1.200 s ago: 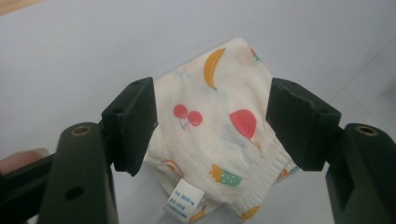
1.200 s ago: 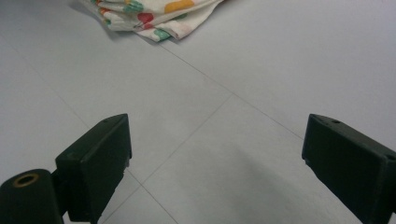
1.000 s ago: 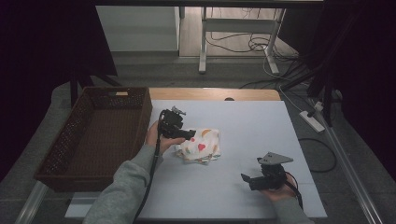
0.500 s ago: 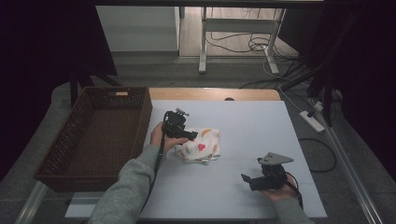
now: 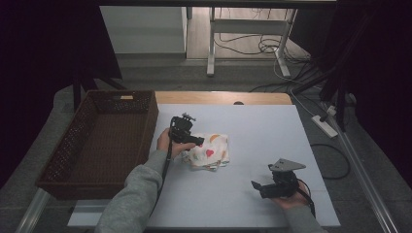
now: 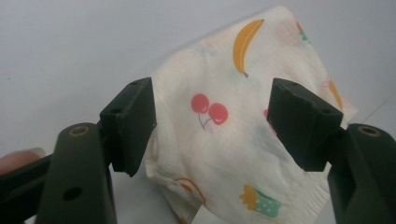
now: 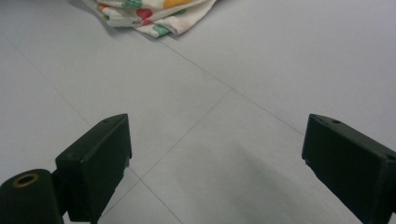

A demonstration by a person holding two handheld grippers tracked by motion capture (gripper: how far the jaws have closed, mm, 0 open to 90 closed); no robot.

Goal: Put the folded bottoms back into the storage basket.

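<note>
One pale grey table carries everything. Dark brown woven wicker basket sits at its left edge. White folded cloth printed with cherries and bananas lies mid-table, between the left gripper's spread jaws, unpinched. Right gripper rests well apart, jaws wide, empty.

The left gripper is angled down, its jaws wide apart with nothing pressed between the pads. The right gripper lies low and level, jaws wide open, gripped from behind by the right hand.
</note>
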